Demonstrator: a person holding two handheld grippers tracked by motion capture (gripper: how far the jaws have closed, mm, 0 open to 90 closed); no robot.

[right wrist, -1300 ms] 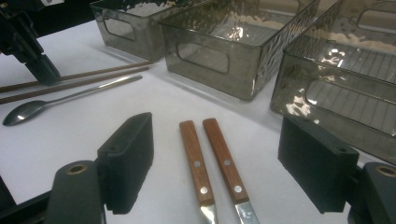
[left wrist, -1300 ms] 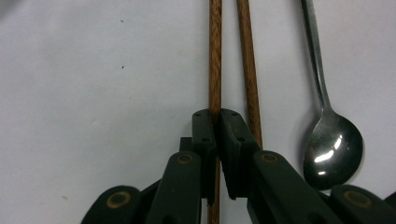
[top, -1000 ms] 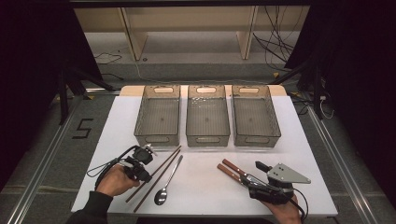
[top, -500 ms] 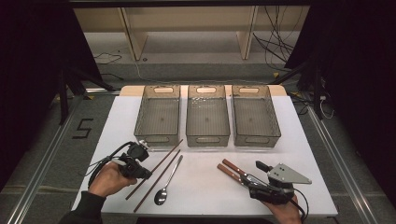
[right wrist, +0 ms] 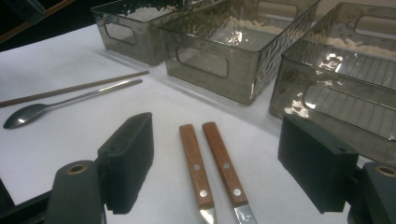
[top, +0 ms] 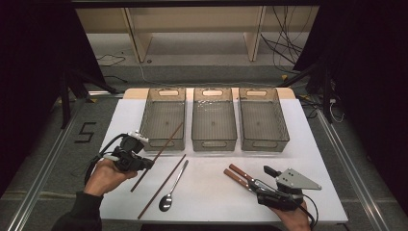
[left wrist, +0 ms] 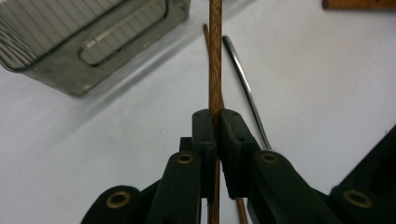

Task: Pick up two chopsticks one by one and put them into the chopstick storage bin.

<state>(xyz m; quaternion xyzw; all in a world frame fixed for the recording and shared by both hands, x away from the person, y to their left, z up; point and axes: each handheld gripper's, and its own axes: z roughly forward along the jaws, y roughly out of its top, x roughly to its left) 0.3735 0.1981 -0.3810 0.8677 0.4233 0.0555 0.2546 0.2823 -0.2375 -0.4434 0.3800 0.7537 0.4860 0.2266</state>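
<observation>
Left gripper [top: 144, 163]: we clamp one chopstick [top: 159, 155], lifted, tip over left bin [top: 163, 120] | Around: second chopstick [top: 162, 186], spoon [top: 173, 185] on table [top: 211, 192] | Right gripper [right wrist: 215, 163]: jaws wide apart, empty, over two wooden-handled knives [right wrist: 210, 161]

place: lab recording bay | evidence: black curtains [top: 29, 72] beside the white tabletop [top: 211, 192], loose cables [top: 288, 48] and floor rails [top: 43, 168] beyond the left gripper [top: 144, 165]

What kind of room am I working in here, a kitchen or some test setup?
Most likely a lab recording setup, not a kitchen: a white table with three empty bins in a row, loose cables on the floor behind, and a floor marking "5" beside rails.
</observation>
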